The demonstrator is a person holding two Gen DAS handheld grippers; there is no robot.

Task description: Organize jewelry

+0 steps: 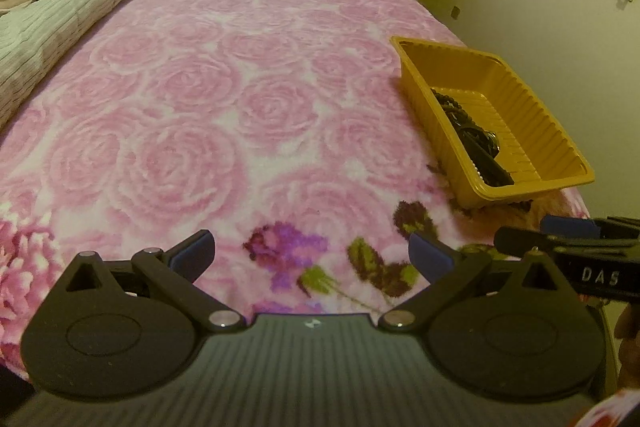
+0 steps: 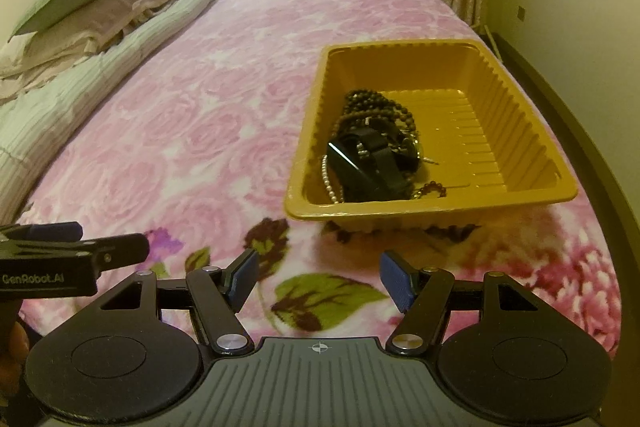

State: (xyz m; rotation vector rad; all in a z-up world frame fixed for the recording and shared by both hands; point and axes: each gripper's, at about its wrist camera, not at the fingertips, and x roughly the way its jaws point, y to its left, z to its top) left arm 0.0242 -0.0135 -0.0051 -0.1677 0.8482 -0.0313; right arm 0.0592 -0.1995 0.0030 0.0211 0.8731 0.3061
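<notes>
Left gripper (image 1: 312,259) hovers over the blanket (image 1: 200,107), fingers spread, empty. Right gripper (image 2: 318,281) likewise released, empty, facing the tray (image 2: 520,131). Jewelry (image 2: 372,147) lies heaped in the tray's left end. Step: apparently collection complete or sorting pending. Next move requires a precise pinch on one piece.

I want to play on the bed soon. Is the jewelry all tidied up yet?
It looks nearly finished. The dark bead strands, pearl string and black watch all lie piled in the yellow ribbed plastic tray, and no jewelry shows on the pink rose blanket. The left tool and right tool are both open and hold nothing. Nothing seems left.
</notes>
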